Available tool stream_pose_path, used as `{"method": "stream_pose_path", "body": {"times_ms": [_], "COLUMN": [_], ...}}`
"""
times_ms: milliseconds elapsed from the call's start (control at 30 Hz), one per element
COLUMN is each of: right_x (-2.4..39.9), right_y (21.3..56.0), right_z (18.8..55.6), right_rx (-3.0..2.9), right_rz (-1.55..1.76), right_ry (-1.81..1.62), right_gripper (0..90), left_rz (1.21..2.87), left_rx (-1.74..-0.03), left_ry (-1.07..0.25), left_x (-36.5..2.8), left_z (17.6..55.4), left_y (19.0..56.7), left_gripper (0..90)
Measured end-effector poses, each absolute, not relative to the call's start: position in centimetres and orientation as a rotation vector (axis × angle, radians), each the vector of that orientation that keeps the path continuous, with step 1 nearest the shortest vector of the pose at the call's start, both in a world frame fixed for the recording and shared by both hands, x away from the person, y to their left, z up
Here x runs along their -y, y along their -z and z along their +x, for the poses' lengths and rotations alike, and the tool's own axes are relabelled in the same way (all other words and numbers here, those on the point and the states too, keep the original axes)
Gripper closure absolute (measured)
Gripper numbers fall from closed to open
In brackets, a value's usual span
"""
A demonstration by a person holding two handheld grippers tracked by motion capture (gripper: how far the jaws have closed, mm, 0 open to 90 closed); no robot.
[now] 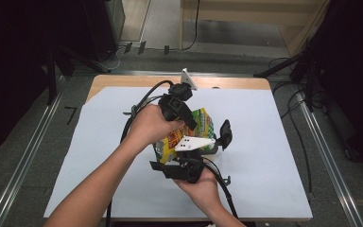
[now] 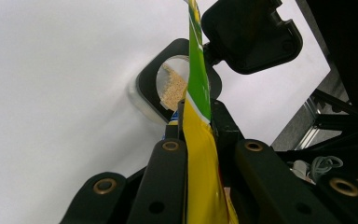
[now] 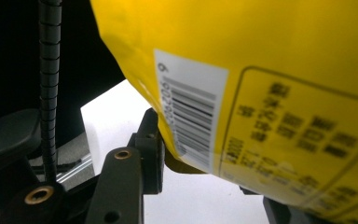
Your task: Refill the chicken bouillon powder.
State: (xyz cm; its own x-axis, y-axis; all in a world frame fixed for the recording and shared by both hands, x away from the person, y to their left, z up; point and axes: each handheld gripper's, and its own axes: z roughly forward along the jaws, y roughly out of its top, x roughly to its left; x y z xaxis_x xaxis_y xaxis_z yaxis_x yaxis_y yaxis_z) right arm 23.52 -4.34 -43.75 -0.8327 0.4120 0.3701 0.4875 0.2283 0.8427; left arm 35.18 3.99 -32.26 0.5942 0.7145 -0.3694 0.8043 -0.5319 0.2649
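Note:
A yellow and green snack bag [image 1: 203,122] hangs over the middle of the white sheet. My left gripper [image 1: 192,124] comes from above and is shut on the bag's top edge [image 2: 198,88], both jaws pressed flat against it [image 2: 196,112]. From below, my right gripper [image 1: 180,152] holds the bag's lower part, with the barcode side [image 3: 191,116] filling the space between its jaws [image 3: 209,182]. Under the bag stands a clear container with a black rim [image 2: 147,86] and some tan grains [image 2: 173,88] inside. Its black lid [image 2: 251,32] [image 1: 225,134] is flipped up.
A white sheet [image 1: 264,165] covers most of the wooden table [image 1: 123,80]. Cables trail from both grippers across the sheet. Metal rails [image 1: 331,156] run along the table's sides, with dark floor and stands beyond.

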Motion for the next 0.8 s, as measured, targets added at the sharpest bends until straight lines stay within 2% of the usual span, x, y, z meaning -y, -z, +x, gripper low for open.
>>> {"method": "stream_pose_path", "body": {"times_ms": [467, 800], "right_x": [5.13, 5.02], "right_y": [43.19, 43.25], "right_z": [23.85, 23.92], "right_rx": [2.348, 2.371], "right_rz": [-0.869, -0.876], "right_ry": [1.731, 1.714], "right_gripper": [63.5, 63.3], "left_rz": [2.387, 2.394], "left_rx": [-1.206, -1.193], "left_ry": [0.356, 0.324], "left_x": [-4.04, -3.91], "left_z": [35.98, 35.68], "left_y": [31.67, 31.83], "left_gripper": [84.1, 84.3]}}
